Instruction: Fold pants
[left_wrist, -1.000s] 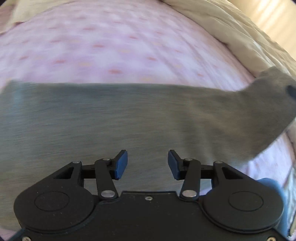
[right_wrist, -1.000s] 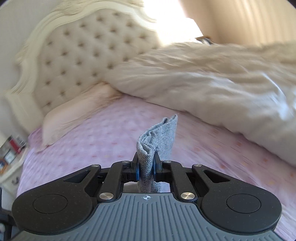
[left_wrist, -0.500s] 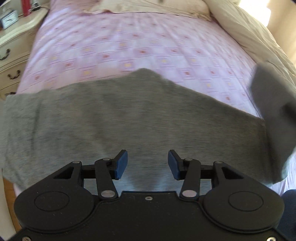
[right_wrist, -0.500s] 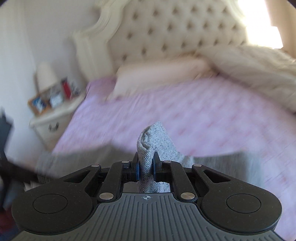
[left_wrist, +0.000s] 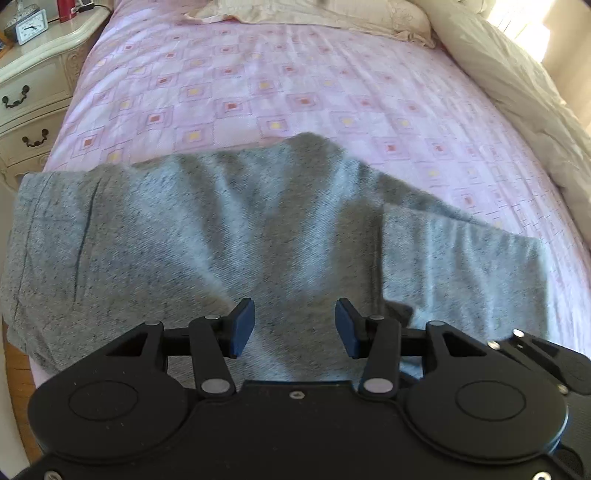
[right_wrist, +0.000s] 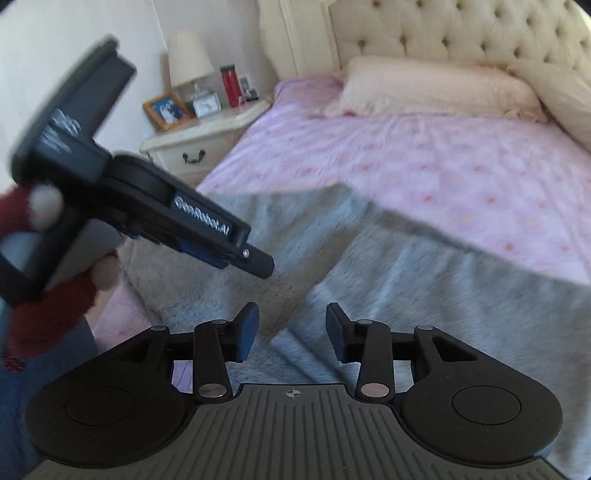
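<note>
The grey pants (left_wrist: 229, 236) lie across the near edge of the pink bed, with the right part folded over onto the rest; a fold edge (left_wrist: 382, 254) runs up the middle. They also show in the right wrist view (right_wrist: 424, 288). My left gripper (left_wrist: 294, 328) is open and empty above the pants' near edge. My right gripper (right_wrist: 291, 330) is open and empty just above the folded layer. The left gripper also shows from the side in the right wrist view (right_wrist: 258, 264), at the left.
The pink patterned bed sheet (left_wrist: 295, 92) stretches beyond the pants. A cream duvet (left_wrist: 517, 92) is piled along the right. Pillows (right_wrist: 436, 88) and a tufted headboard (right_wrist: 443, 33) are at the far end. A nightstand (right_wrist: 207, 136) with a lamp, clock and photo stands left.
My right gripper carried the pinched pants end over to the left, laid it on the rest, and opened. The left gripper stayed open above the pants.
</note>
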